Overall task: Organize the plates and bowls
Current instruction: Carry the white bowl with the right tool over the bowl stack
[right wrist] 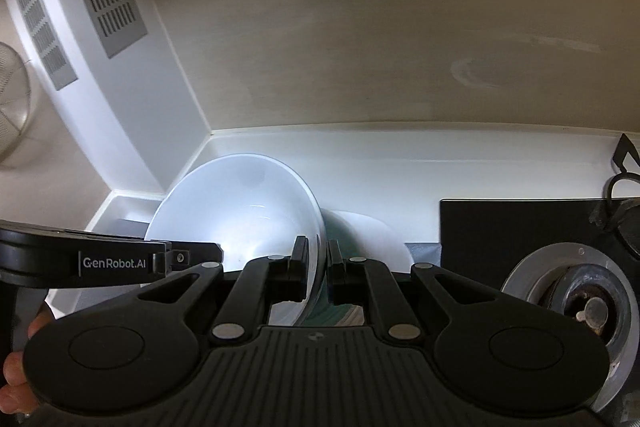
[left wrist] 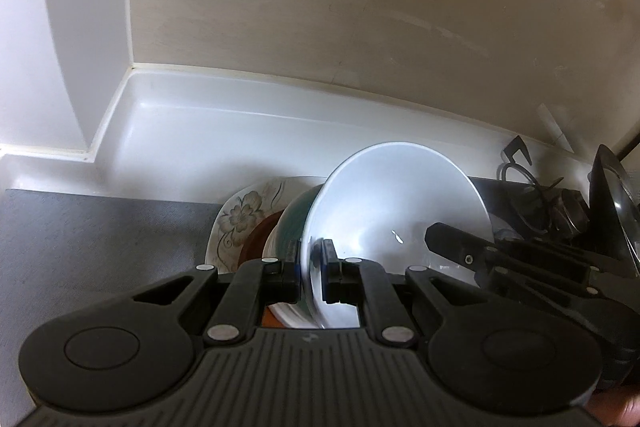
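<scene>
We see a glossy white round bowl (left wrist: 392, 211) tipped on edge above the grey surface (left wrist: 100, 235), pinched at its rim from two sides: our left tool (left wrist: 311, 267) is clamped tight on the near rim, and our right tool (right wrist: 318, 267) grips the rim opposite. Just behind it a green-banded bowl (left wrist: 294, 223) leans against a floral cream plate (left wrist: 240, 215); their lower halves are hidden by the tools. A gas burner (right wrist: 576, 303) is cut off at the right.
</scene>
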Demonstrator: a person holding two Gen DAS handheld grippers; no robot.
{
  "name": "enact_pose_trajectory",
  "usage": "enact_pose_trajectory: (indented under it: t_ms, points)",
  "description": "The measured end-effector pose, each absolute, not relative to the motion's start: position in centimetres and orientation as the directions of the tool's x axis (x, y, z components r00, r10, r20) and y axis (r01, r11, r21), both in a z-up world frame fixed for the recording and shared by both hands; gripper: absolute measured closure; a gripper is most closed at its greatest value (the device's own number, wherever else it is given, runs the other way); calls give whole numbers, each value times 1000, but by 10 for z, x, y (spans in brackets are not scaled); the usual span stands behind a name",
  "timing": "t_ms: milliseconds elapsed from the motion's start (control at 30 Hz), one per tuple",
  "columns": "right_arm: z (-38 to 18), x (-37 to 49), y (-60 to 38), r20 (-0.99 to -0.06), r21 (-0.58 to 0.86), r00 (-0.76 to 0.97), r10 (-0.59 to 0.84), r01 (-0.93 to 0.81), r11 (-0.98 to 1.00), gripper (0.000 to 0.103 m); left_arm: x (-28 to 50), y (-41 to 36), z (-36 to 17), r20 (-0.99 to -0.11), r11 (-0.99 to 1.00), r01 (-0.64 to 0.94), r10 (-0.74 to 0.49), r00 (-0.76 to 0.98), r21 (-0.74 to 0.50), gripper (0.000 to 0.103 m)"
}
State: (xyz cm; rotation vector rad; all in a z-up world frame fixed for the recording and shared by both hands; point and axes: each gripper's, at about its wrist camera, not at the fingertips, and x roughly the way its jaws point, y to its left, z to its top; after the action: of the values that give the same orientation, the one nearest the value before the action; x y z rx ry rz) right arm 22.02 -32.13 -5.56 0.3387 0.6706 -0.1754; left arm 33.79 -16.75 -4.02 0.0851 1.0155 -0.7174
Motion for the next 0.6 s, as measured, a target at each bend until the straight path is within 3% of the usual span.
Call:
enact_pose_trajectory:
  t_ms: [600]
  points:
    - [-83, 244, -334, -678, 228, 731, -82, 315, 921, 94, 359, -183, -71, -832, 767, 584, -489, 262, -266, 93]
